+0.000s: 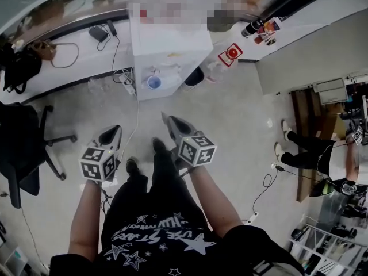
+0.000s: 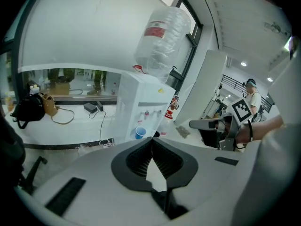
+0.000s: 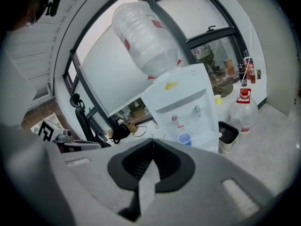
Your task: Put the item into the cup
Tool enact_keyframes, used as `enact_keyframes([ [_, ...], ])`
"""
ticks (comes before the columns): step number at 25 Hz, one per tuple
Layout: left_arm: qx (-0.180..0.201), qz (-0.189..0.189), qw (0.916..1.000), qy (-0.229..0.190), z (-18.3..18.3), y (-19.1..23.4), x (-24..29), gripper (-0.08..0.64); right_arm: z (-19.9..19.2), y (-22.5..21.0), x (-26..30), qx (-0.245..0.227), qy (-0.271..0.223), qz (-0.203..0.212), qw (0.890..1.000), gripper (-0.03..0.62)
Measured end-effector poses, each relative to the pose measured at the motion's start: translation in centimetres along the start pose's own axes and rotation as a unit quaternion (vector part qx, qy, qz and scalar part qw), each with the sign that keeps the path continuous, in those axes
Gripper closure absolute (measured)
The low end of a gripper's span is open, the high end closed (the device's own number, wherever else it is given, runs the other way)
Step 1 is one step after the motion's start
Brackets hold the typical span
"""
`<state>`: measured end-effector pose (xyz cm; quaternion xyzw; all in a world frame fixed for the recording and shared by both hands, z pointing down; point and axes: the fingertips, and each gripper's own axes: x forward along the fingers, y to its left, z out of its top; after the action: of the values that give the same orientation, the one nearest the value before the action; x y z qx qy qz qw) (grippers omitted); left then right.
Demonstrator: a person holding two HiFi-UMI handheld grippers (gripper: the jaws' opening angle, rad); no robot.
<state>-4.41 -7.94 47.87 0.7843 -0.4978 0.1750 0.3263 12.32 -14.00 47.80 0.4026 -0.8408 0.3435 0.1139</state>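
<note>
The left gripper point(image 2: 152, 141) has its black ribbed fingers point(image 2: 137, 160) pressed together at the tips, with nothing between them. The right gripper point(image 3: 151, 143) is the same: its fingers point(image 3: 133, 165) are pressed together and hold nothing.

In the head view both grippers sit at mid-frame, the left gripper point(image 1: 112, 133) left of centre and the right gripper point(image 1: 168, 121) just right of centre. Each is held out on a bare forearm above the person's dark trousers and shoes, and both aim up the frame.

Beyond the fingertips, at upper centre of the head view, stands a white water dispenser point(image 1: 167, 45). A small blue cup point(image 1: 154, 83) stands upright in the recess under its taps. It is well apart from both grippers. In the left gripper view the cup point(image 2: 140, 133) appears just above and left of the fingertips. In the right gripper view the cup point(image 3: 185, 139) appears to their right. I cannot tell which thing is the item to go in the cup.

A large clear bottle point(image 3: 146, 36) sits upside down on top of the dispenser. On the floor at lower right of the right gripper view are a black bin point(image 3: 228, 133) and a clear jug point(image 3: 243, 111) with a red cap. A black chair point(image 1: 23, 148) stands at the left edge of the head view.
</note>
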Motion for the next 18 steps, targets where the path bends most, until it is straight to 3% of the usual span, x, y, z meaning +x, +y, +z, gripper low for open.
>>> enact_keyframes([
  [7,-0.016,0.023,0.9996,0.0,-0.1,0.5,4.8,0.554,0.0,-4.4,5.3,-0.01,0.04,0.015,0.999,0.589],
  [18,-0.055,0.069,0.9961,-0.009,-3.3,5.3,12.0,0.554,-0.8,-9.8,14.6,-0.017,0.072,0.03,0.997,0.59],
])
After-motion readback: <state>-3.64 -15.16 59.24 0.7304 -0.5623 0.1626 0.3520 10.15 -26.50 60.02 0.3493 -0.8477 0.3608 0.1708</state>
